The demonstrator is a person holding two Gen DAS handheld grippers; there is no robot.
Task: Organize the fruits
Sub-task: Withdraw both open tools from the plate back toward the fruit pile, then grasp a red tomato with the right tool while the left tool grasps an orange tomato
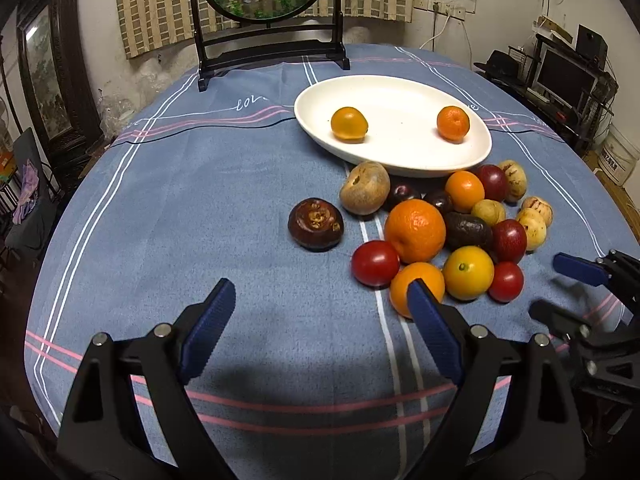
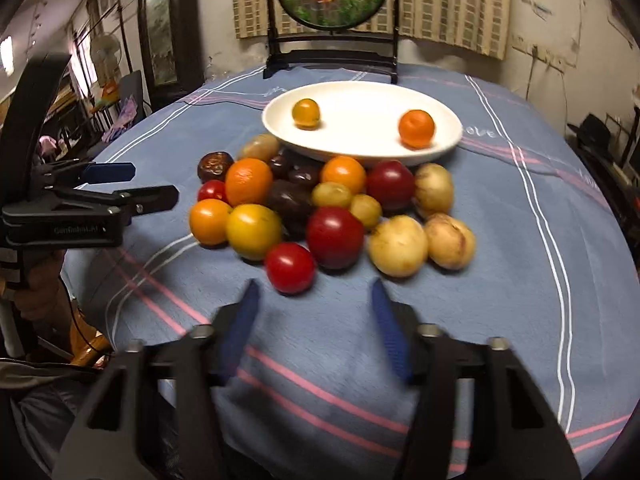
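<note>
A white oval plate (image 1: 400, 160) (image 2: 360, 152) holds a yellow-orange fruit (image 1: 349, 124) (image 2: 306, 113) and a small orange (image 1: 453, 123) (image 2: 416, 128). In front of it lies a pile of several fruits on the blue cloth: a big orange (image 1: 415, 230) (image 2: 248, 181), red tomatoes (image 1: 375, 263) (image 2: 290, 268), tan round fruits (image 2: 398, 246), dark ones. A dark brown fruit (image 1: 316, 223) sits apart on the left. My left gripper (image 1: 320, 300) is open and empty, near the pile's front left. My right gripper (image 2: 314, 300) is open and empty, just before a red tomato.
A round fish picture on a dark wooden stand (image 1: 268, 40) (image 2: 332, 40) stands at the table's far edge behind the plate. The right gripper shows at the right in the left wrist view (image 1: 560, 288); the left gripper shows at the left in the right wrist view (image 2: 152, 184).
</note>
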